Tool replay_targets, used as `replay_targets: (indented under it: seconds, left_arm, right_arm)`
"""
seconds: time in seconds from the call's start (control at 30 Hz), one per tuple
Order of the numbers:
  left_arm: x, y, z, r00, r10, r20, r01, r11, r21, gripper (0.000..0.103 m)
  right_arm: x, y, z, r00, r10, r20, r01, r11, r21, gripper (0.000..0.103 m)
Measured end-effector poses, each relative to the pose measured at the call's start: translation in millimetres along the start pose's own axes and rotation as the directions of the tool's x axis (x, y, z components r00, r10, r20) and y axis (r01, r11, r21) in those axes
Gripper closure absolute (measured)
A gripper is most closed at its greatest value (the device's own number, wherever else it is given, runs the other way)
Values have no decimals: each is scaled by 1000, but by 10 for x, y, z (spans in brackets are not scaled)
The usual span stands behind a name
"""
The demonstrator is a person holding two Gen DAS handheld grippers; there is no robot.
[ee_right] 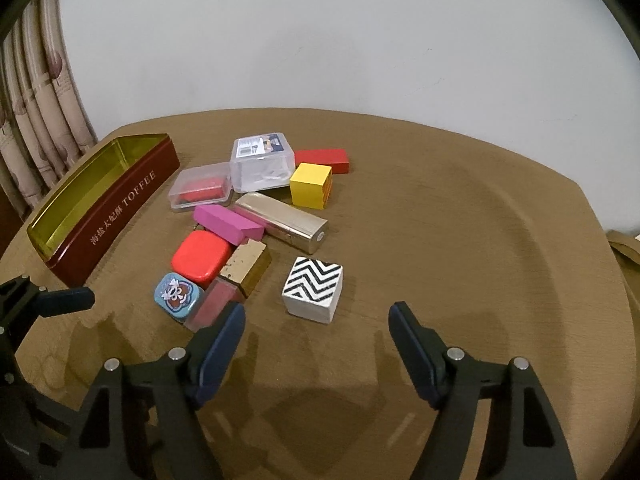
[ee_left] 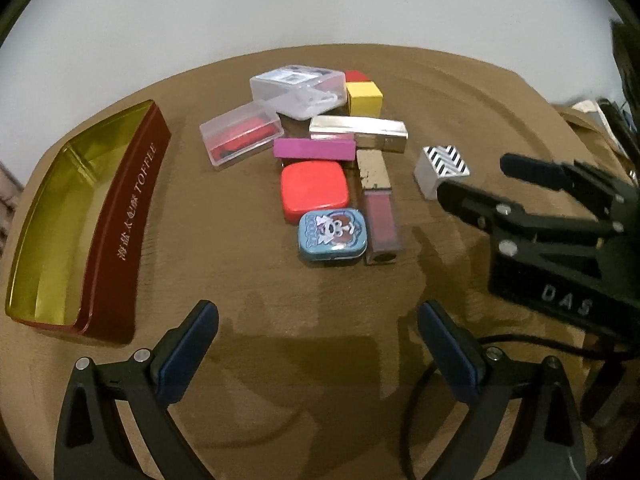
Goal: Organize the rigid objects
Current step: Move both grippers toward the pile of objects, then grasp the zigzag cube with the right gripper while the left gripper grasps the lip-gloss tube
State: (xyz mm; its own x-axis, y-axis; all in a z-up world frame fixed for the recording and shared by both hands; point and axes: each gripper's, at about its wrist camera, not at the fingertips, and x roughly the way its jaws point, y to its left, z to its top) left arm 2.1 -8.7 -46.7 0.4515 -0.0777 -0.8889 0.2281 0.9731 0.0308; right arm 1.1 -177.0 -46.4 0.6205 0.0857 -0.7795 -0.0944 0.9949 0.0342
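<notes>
A silver cube with black zigzag stripes (ee_right: pixel 313 289) (ee_left: pixel 440 170) stands apart from the pile. My right gripper (ee_right: pixel 317 312) (ee_left: pixel 472 178) is open just behind it, and the pads touch nothing. My left gripper (ee_left: pixel 318 312) is open and empty, low over the table in front of the pile. The pile holds a blue cartoon tin (ee_left: pixel 332 234), a red rounded case (ee_left: pixel 315 190), a pink block (ee_left: pixel 314 149), a lip gloss tube (ee_left: pixel 380 208), a gold case (ee_left: pixel 358 128), a yellow cube (ee_left: pixel 363 98), a red block (ee_right: pixel 322 160) and two clear plastic boxes (ee_left: pixel 298 90) (ee_left: pixel 240 136).
An open dark red toffee tin (ee_left: pixel 132 216) (ee_right: pixel 120 208) with a gold inside lies empty at the left of the brown table (ee_right: pixel 460 220). A curtain (ee_right: pixel 36 120) hangs at the far left. Dark cables and clutter (ee_left: pixel 616 120) sit off the table's right edge.
</notes>
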Motion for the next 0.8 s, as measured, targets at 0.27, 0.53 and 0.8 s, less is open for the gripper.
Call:
replay_targets:
  seconds: [0.27, 0.53, 0.8]
  left_arm:
    - [47, 164, 21, 999, 37, -9, -38, 997, -71, 5]
    - [88, 263, 53, 999, 40, -11, -41, 992, -115, 5]
    - [136, 190, 116, 1000, 19, -18, -21, 993, -120, 5]
  right_arm:
    - [180, 3, 19, 999, -30, -33, 30, 999, 15, 33]
    - [383, -56, 40, 998, -23, -59, 26, 999, 47, 48]
    - [463, -35, 108, 998, -66, -20, 66, 998, -15, 73]
